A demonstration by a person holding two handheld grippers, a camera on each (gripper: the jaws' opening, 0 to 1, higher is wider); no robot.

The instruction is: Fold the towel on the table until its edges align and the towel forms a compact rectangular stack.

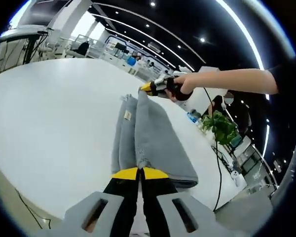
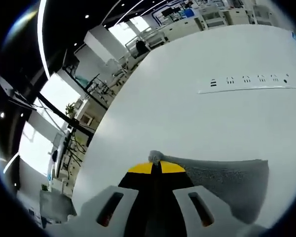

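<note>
Surface: white tabletop (image 1: 44, 118).
Towel: grey towel (image 1: 153, 138), folded lengthwise, on the tabletop.
Left tool (image 1: 138, 173): clamped on towel's near end.
Right tool (image 2: 156, 168): clamped on towel's far corner.

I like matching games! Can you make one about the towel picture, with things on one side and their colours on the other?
Things:
1. towel
2. table
3. left claw tips
4. plant

Colours:
A. white
B. green
C. grey
D. yellow

Pairs: 1-C, 2-A, 3-D, 4-B
</note>
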